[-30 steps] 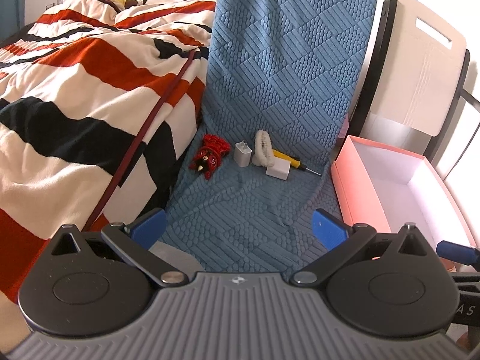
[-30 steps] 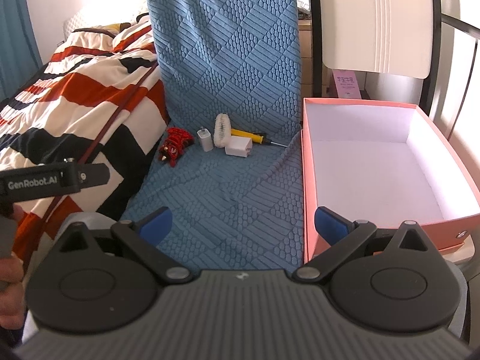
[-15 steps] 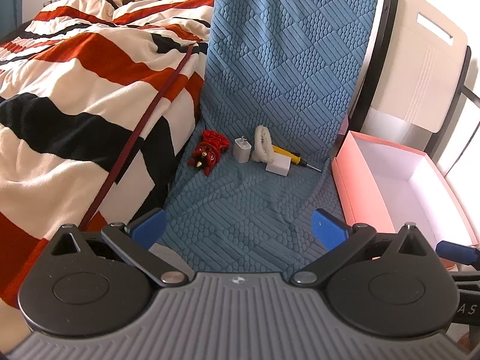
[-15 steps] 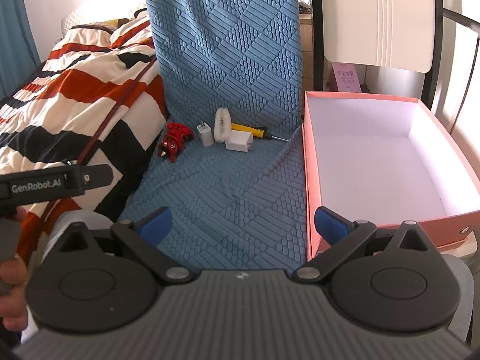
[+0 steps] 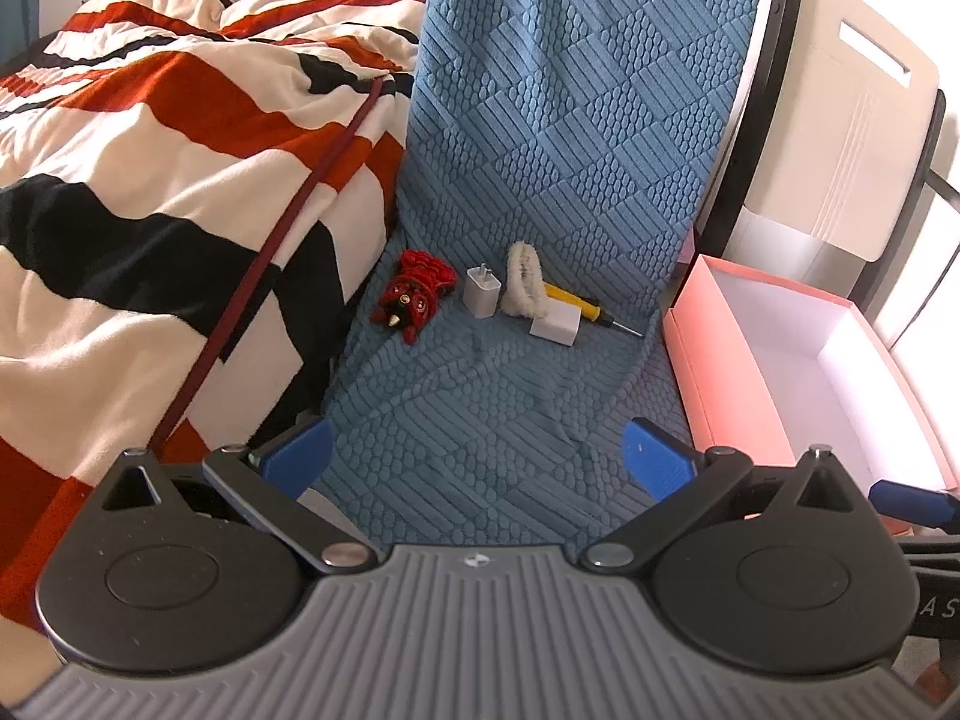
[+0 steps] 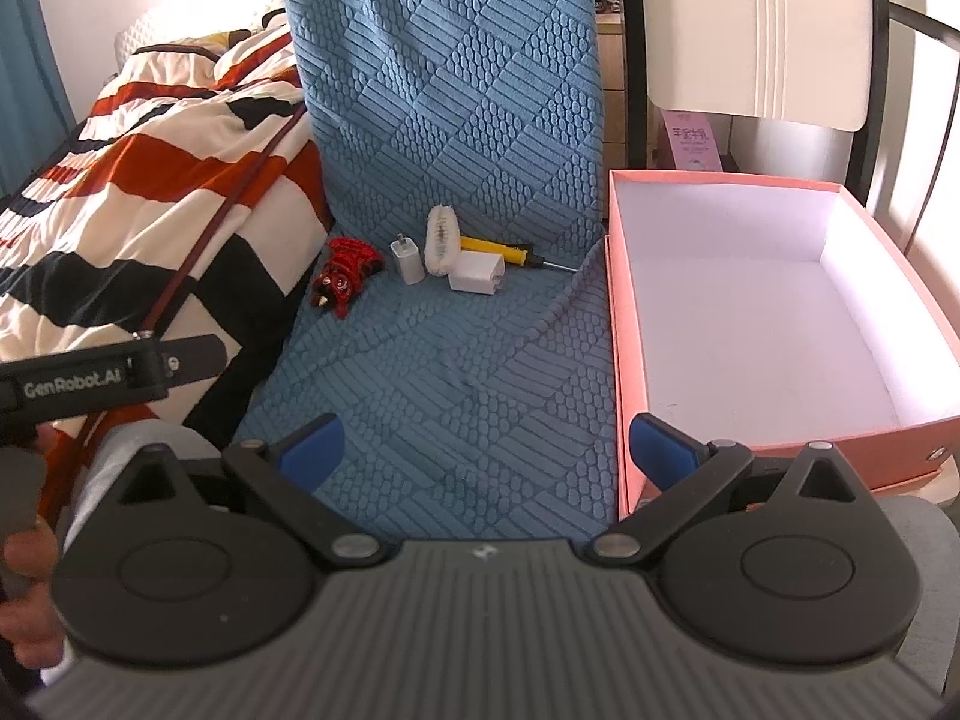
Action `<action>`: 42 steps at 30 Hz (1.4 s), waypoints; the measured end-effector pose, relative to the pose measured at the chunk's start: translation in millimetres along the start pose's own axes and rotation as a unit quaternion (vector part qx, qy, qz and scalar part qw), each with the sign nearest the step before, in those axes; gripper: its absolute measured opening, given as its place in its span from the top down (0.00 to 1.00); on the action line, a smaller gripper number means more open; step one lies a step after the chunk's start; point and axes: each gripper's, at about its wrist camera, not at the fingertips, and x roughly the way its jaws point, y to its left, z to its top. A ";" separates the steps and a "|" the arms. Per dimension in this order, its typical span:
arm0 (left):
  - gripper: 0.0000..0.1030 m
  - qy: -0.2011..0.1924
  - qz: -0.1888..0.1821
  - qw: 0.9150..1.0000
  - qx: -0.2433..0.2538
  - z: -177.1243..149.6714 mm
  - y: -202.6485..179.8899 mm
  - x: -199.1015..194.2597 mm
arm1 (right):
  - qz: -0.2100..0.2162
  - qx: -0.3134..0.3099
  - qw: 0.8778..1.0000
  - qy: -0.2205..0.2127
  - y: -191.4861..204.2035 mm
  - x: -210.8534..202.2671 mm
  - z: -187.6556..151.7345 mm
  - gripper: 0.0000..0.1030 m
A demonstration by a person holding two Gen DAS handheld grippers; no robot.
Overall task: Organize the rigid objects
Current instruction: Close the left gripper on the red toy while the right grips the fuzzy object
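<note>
On the blue textured mat [image 5: 498, 384] [image 6: 444, 372] lie a red toy figure [image 5: 413, 300] [image 6: 344, 272], a small white charger [image 5: 481, 291] [image 6: 407, 260], a fluffy white brush [image 5: 524, 280] [image 6: 442, 239], a larger white charger [image 5: 557, 326] [image 6: 476, 273] and a yellow screwdriver [image 5: 579, 305] [image 6: 503, 251]. An empty pink box [image 5: 798, 360] [image 6: 774, 324] stands to their right. My left gripper [image 5: 477, 459] and right gripper [image 6: 486, 450] are both open and empty, well short of the objects.
A striped red, black and white blanket [image 5: 150, 198] [image 6: 150, 192] covers the bed on the left, with a dark red rod [image 5: 282, 234] across it. A chair back [image 5: 840, 108] [image 6: 756, 30] stands behind the box. The left gripper's body [image 6: 90, 381] shows at the right wrist view's left edge.
Both grippers have drifted slightly, and the objects sit a little differently in each view. Nothing was taken hold of; both stay open.
</note>
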 end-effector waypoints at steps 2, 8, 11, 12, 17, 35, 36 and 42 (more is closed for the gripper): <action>0.00 -0.002 -0.003 1.000 0.001 1.0 0.6 2.8 | 0.000 0.001 1.000 0.000 0.4 2.3 1.2 0.00; 0.00 0.000 -0.002 1.000 -0.003 4.5 4.2 17.1 | 0.001 0.004 1.000 0.007 -0.4 11.8 4.5 0.00; 0.00 0.006 -0.001 1.000 -0.005 6.4 6.6 25.4 | 0.002 0.005 1.000 0.011 -0.9 17.3 6.7 0.00; 0.00 0.007 -0.002 1.000 -0.006 6.8 7.5 28.4 | 0.002 0.004 1.000 0.012 -0.6 19.5 7.4 0.00; 0.00 0.012 -0.006 1.000 -0.008 9.4 10.6 43.9 | 0.004 0.007 1.000 0.016 -0.5 31.4 12.7 0.00; 0.00 0.024 0.010 1.000 -0.002 29.1 23.5 137.0 | 0.015 0.002 0.999 0.039 4.7 112.4 49.6 0.00; 0.00 0.023 0.013 1.000 -0.001 30.8 24.5 142.4 | 0.016 0.001 0.999 0.038 5.2 116.6 51.9 0.00; 0.00 0.003 0.022 1.000 0.008 41.0 31.2 170.8 | 0.018 0.001 1.000 0.023 4.0 145.4 70.2 0.00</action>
